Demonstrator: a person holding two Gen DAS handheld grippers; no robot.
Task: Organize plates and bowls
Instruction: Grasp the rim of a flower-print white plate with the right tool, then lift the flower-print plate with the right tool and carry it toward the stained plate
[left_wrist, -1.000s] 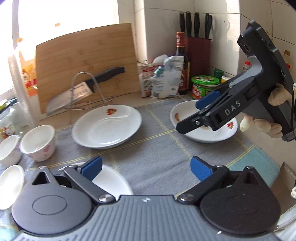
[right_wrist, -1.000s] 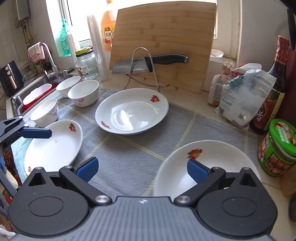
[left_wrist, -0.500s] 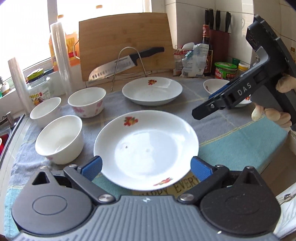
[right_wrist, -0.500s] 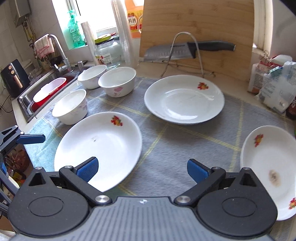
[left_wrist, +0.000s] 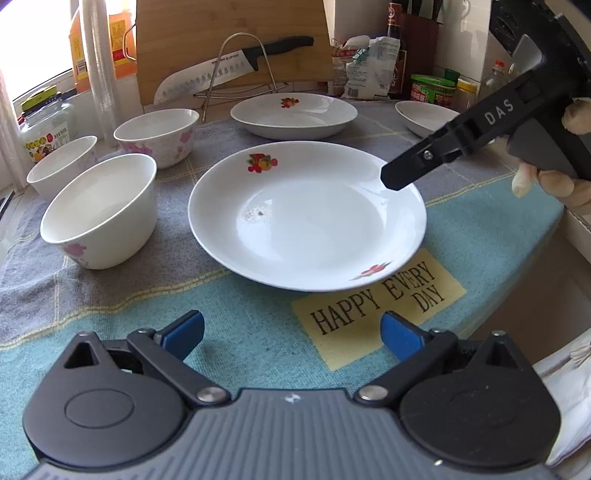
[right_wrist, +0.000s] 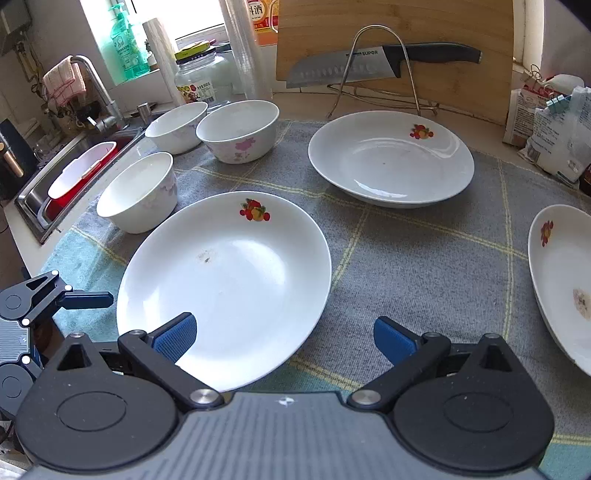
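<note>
Both grippers, left gripper (left_wrist: 291, 330) and right gripper (right_wrist: 284, 334), gape wide and empty near the nearest plate (right_wrist: 225, 280) on the cloth (right_wrist: 424, 266).

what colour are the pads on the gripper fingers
Blue pads on black fingers, clearest in the right wrist view.

White plates (left_wrist: 306, 218) with red fruit motifs, pink-flowered white bowls (left_wrist: 99, 210), grey-and-teal cloth (right_wrist: 424, 266) with yellow lines.
</note>
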